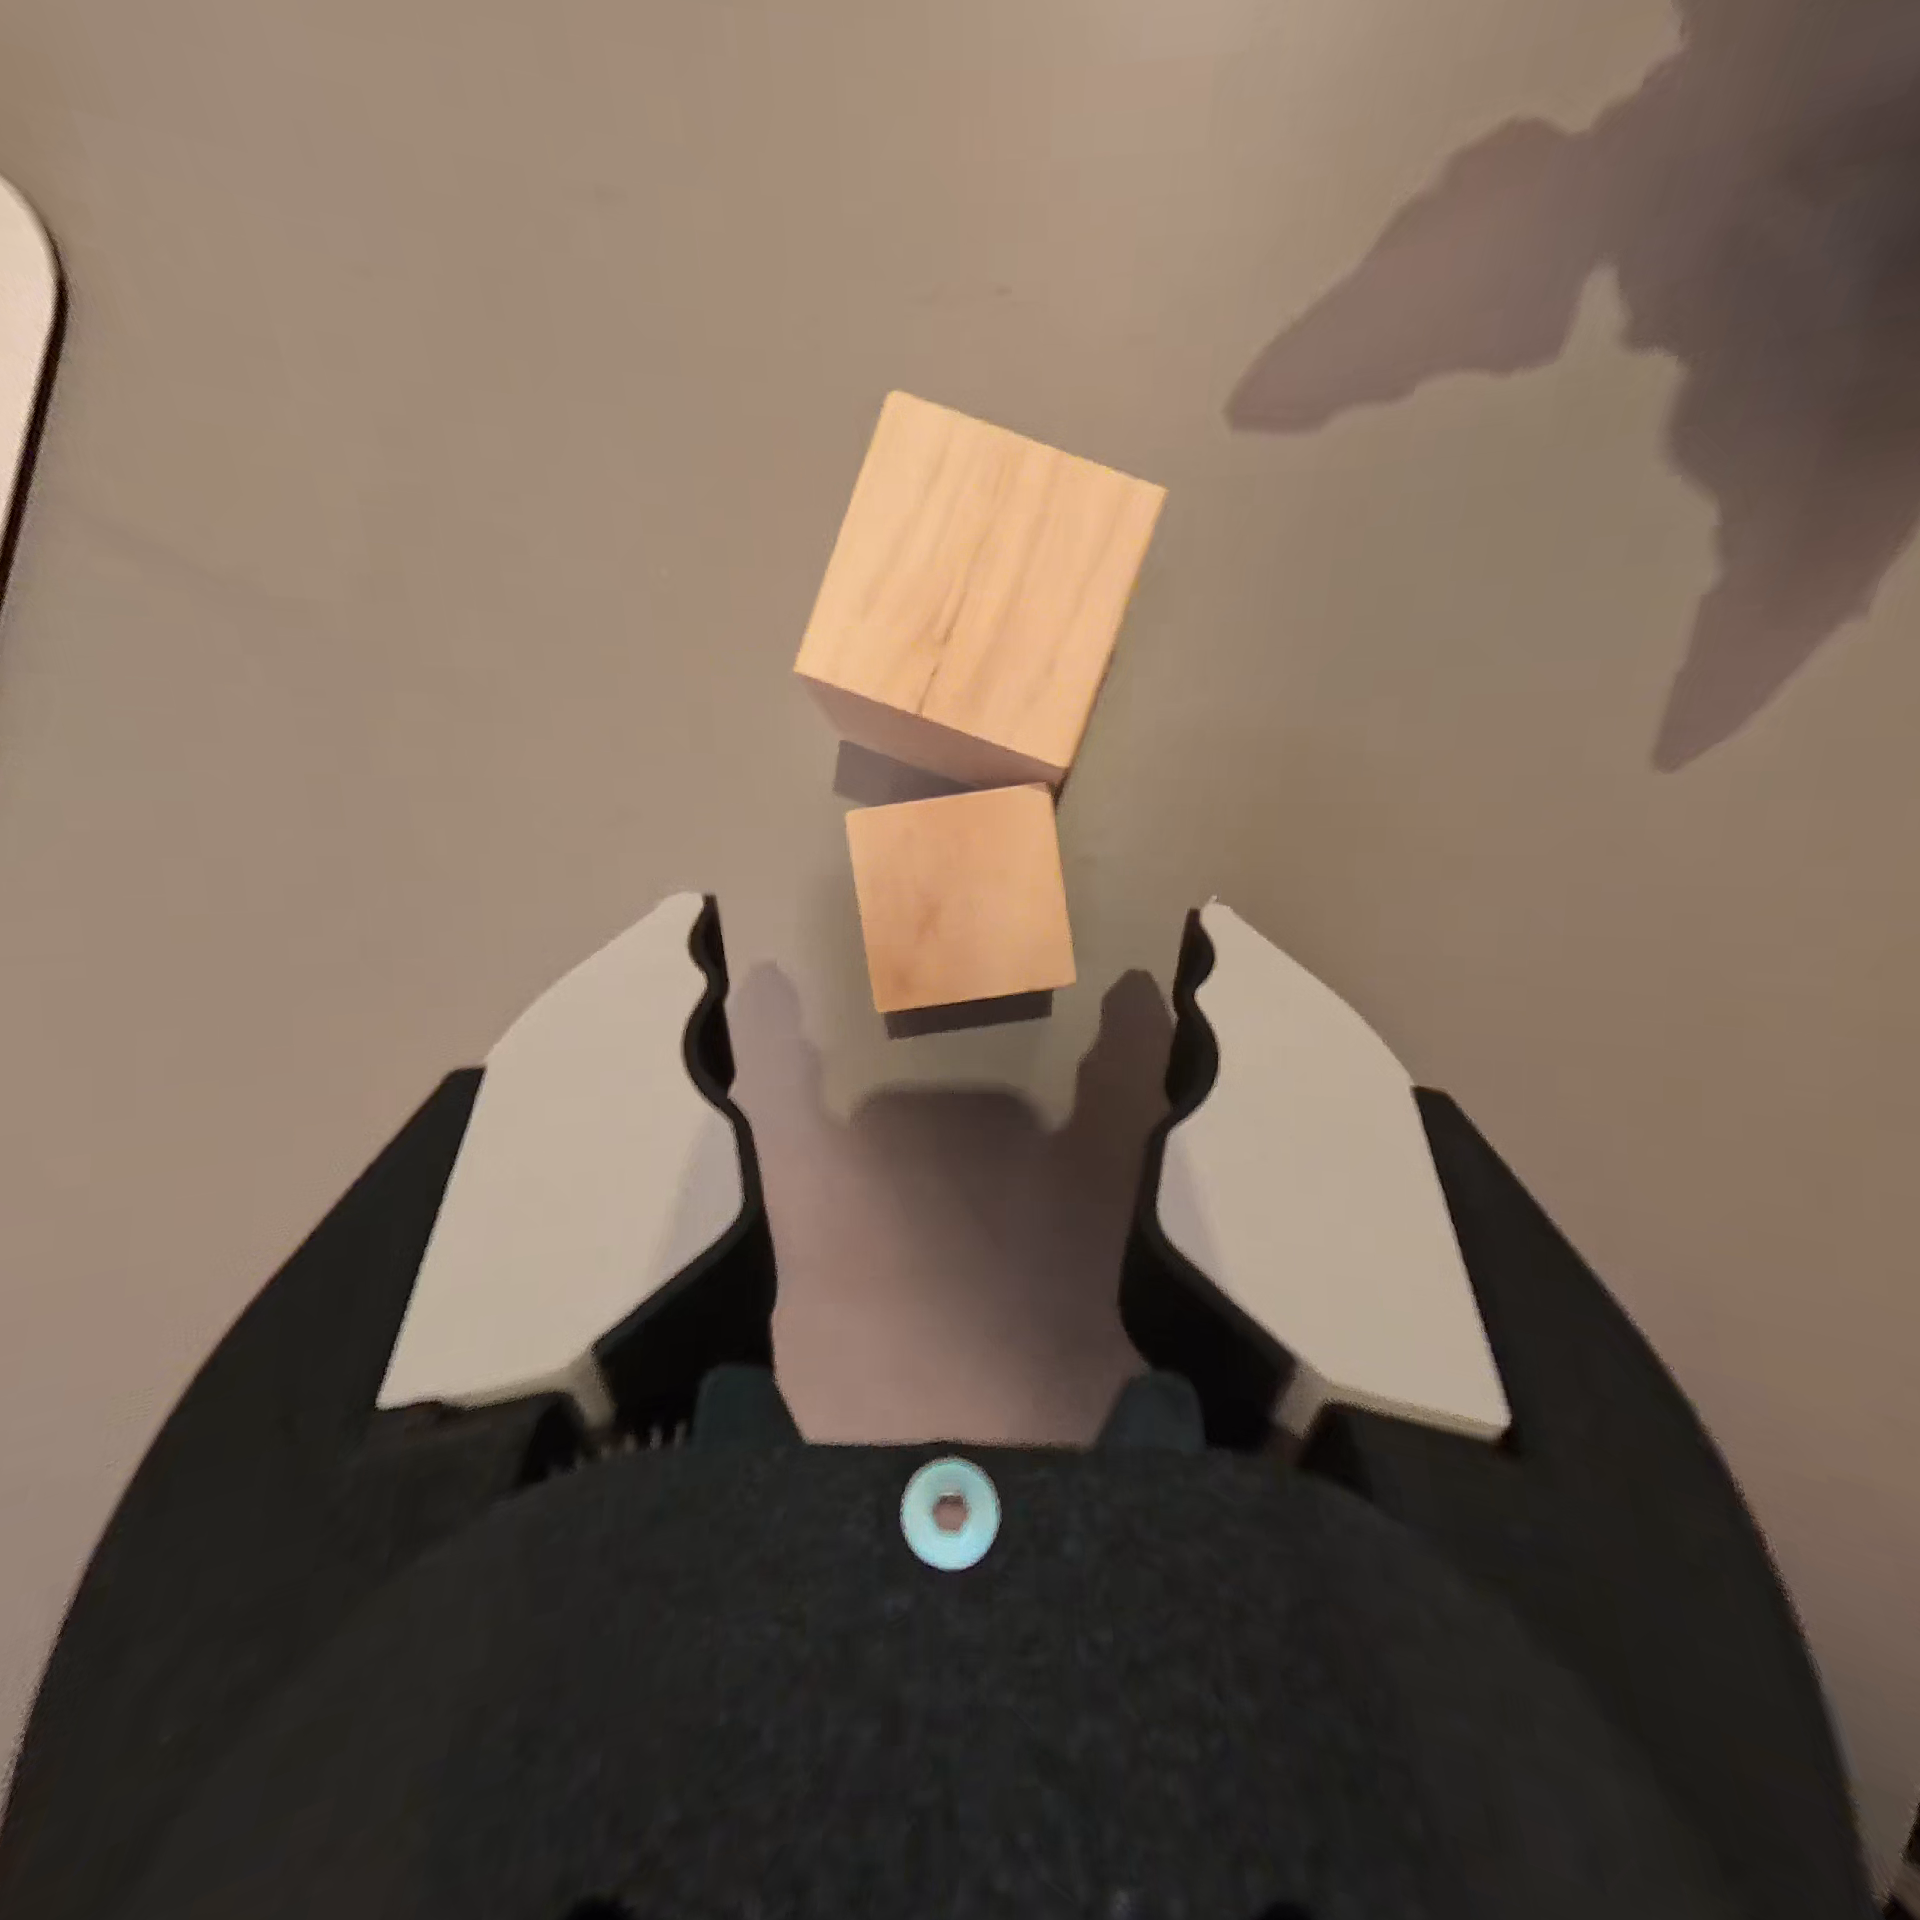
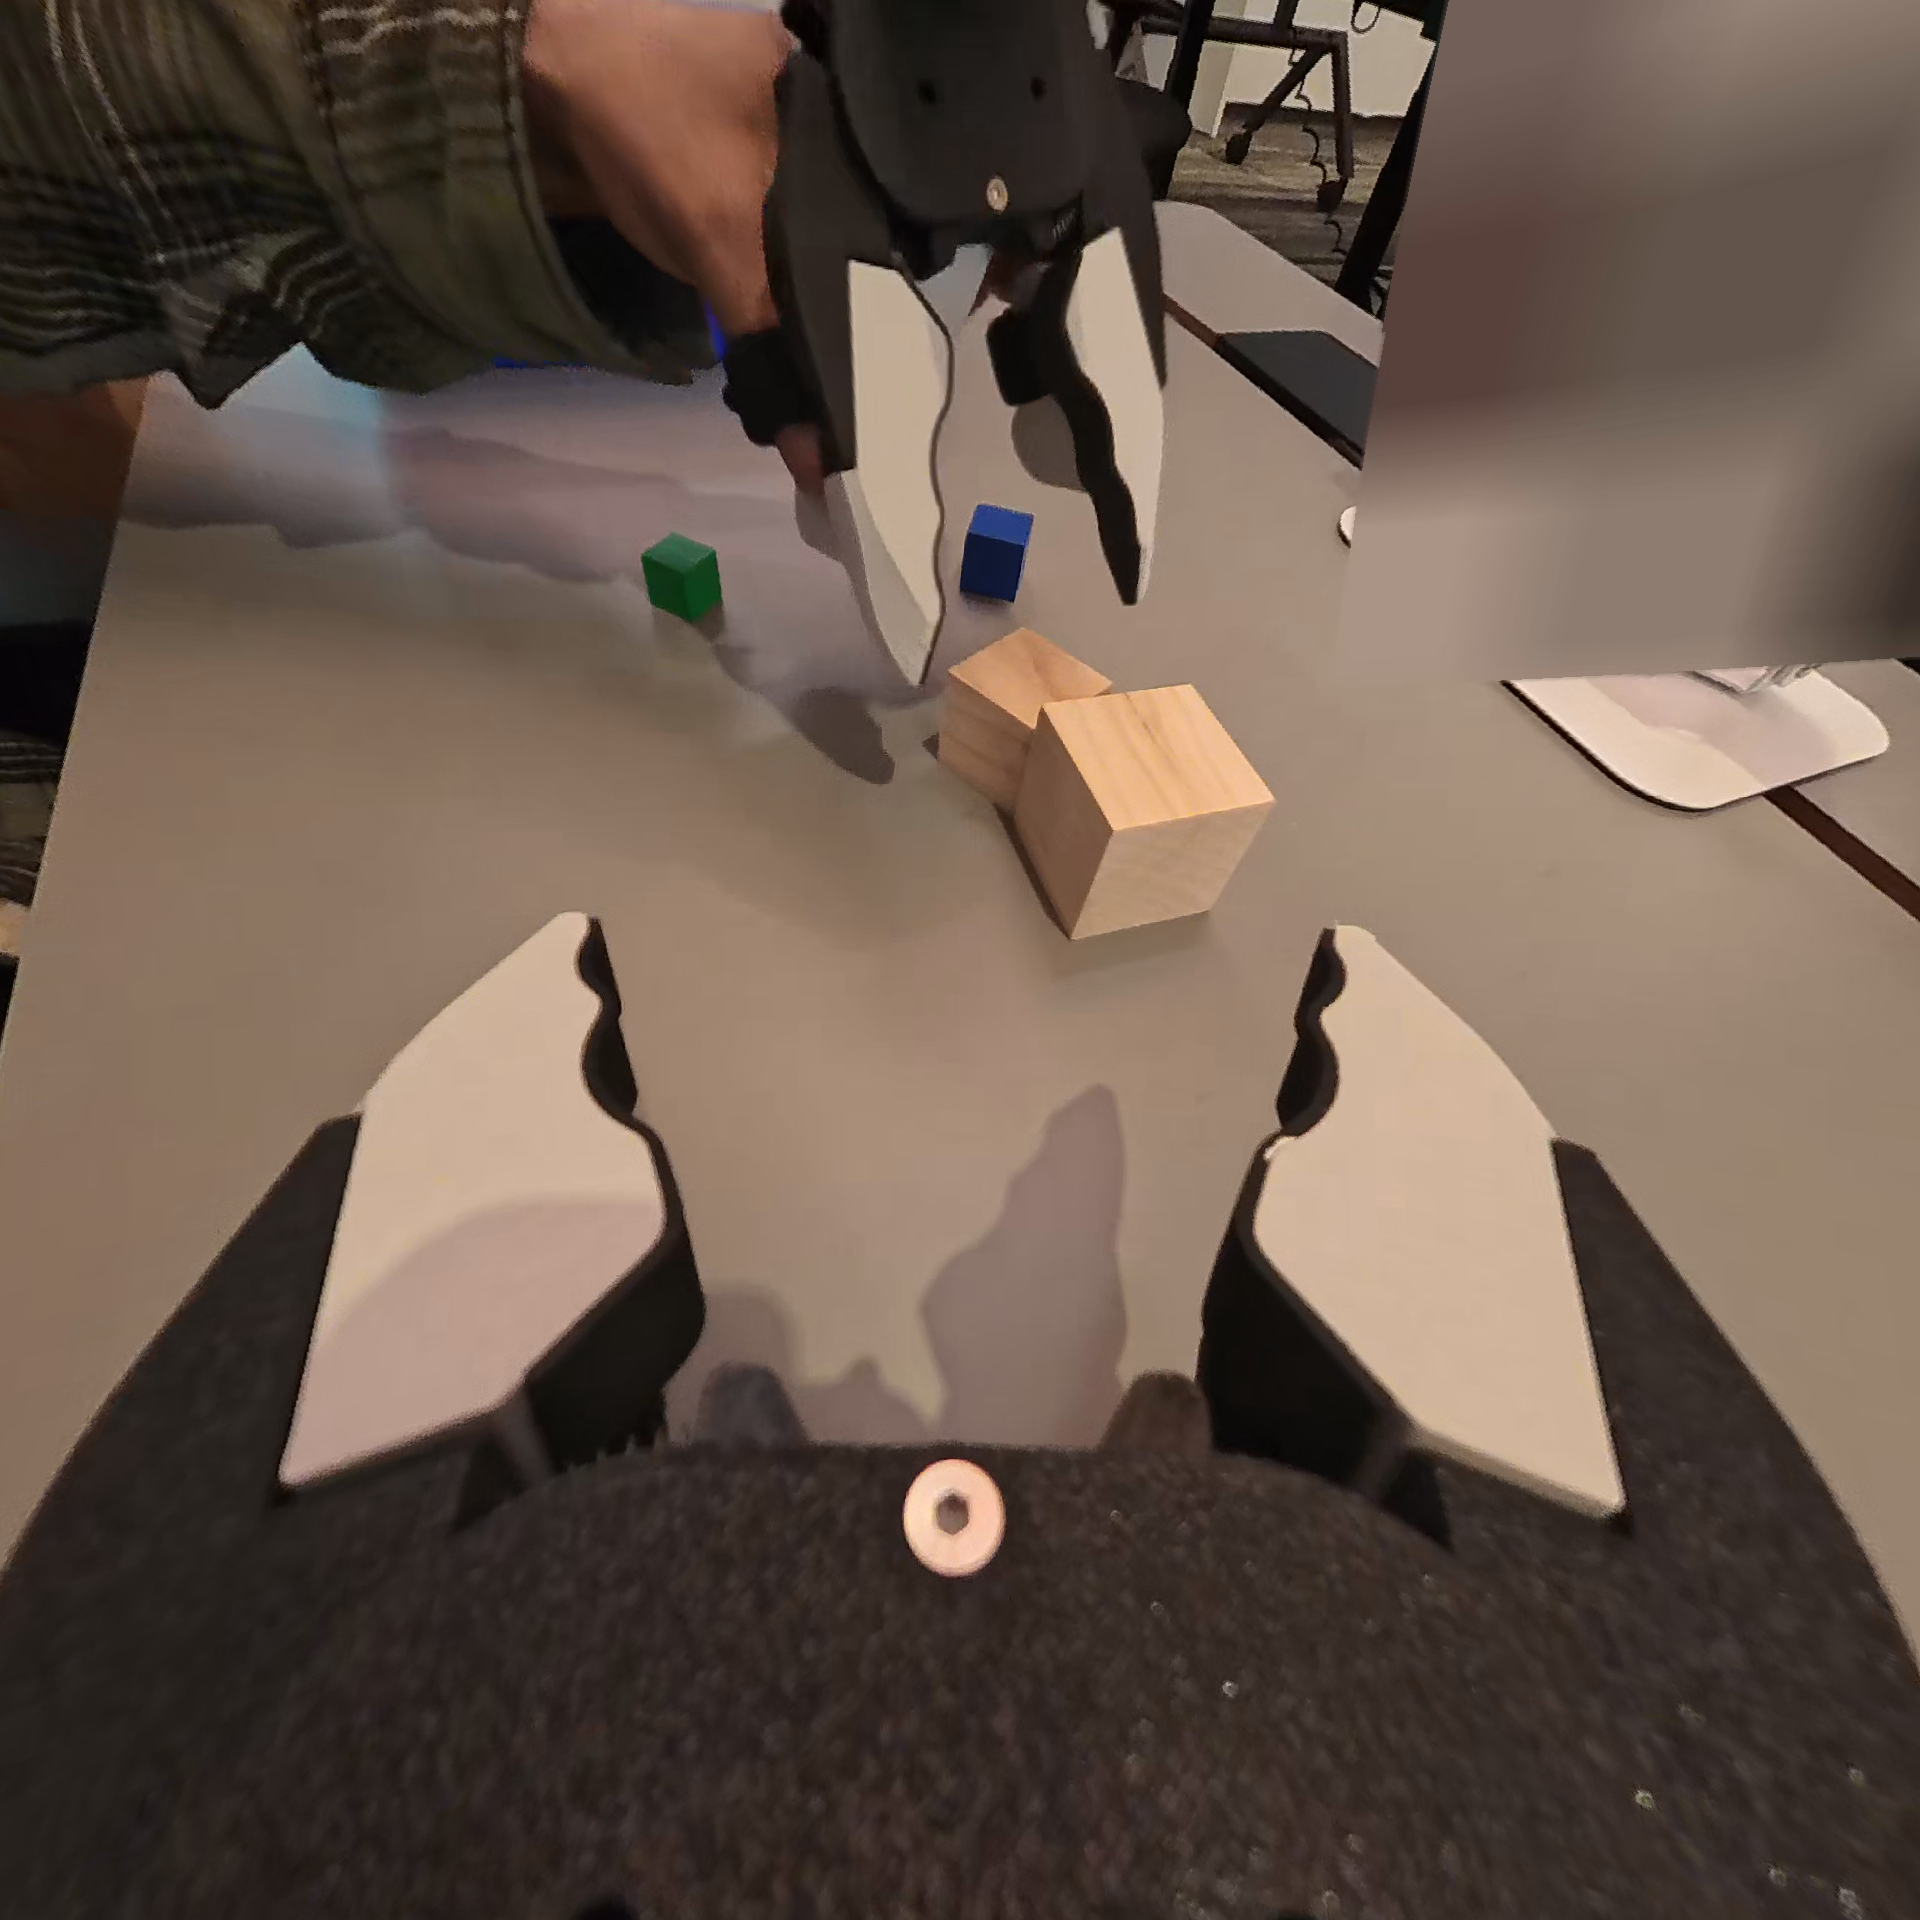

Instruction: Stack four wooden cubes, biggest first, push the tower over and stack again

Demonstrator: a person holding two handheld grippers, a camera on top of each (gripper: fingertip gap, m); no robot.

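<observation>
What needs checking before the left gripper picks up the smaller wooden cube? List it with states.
1. Left gripper open, empty: ok.
2. Smaller wooden cube lined up between its fingers: ok.
3. Smaller cube apart from the larger wooden cube: not ok, their edges look touching.
4. Right gripper open and away from the cubes: ok.
5. Green cube and blue cube out of the way: ok.
6. Left gripper's height above the table: cannot tell.

Gaping left tool above small cube, beside big cube.
</observation>
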